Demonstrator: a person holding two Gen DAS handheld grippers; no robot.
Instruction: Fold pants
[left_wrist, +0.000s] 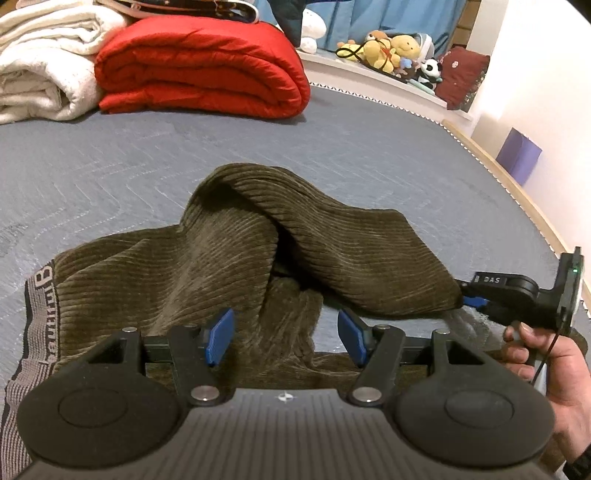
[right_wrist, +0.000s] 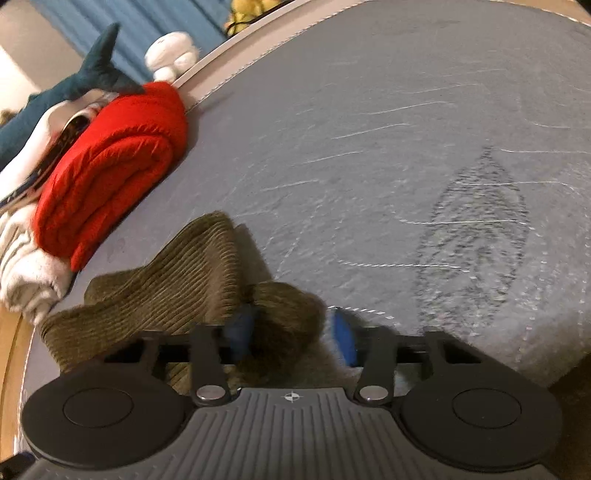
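Olive corduroy pants (left_wrist: 229, 254) lie bunched on the grey-blue bed (left_wrist: 110, 166), with the grey lettered waistband (left_wrist: 35, 317) at the left. My left gripper (left_wrist: 286, 338) is open just above the pants, its blue pads (left_wrist: 219, 336) apart with cloth beneath them. My right gripper (left_wrist: 471, 299) shows at the right edge of the pants, touching a raised leg fold. In the right wrist view the right gripper (right_wrist: 295, 334) has a lump of the pants (right_wrist: 284, 314) between its blue pads (right_wrist: 343, 336), which stand apart; the view is blurred.
A folded red quilt (left_wrist: 203, 66) and a white blanket (left_wrist: 44, 62) lie at the far side of the bed. Plush toys (left_wrist: 391, 50) sit on a ledge behind. The bed's right edge (left_wrist: 517, 188) runs by a white wall. A purple box (left_wrist: 519, 155) stands there.
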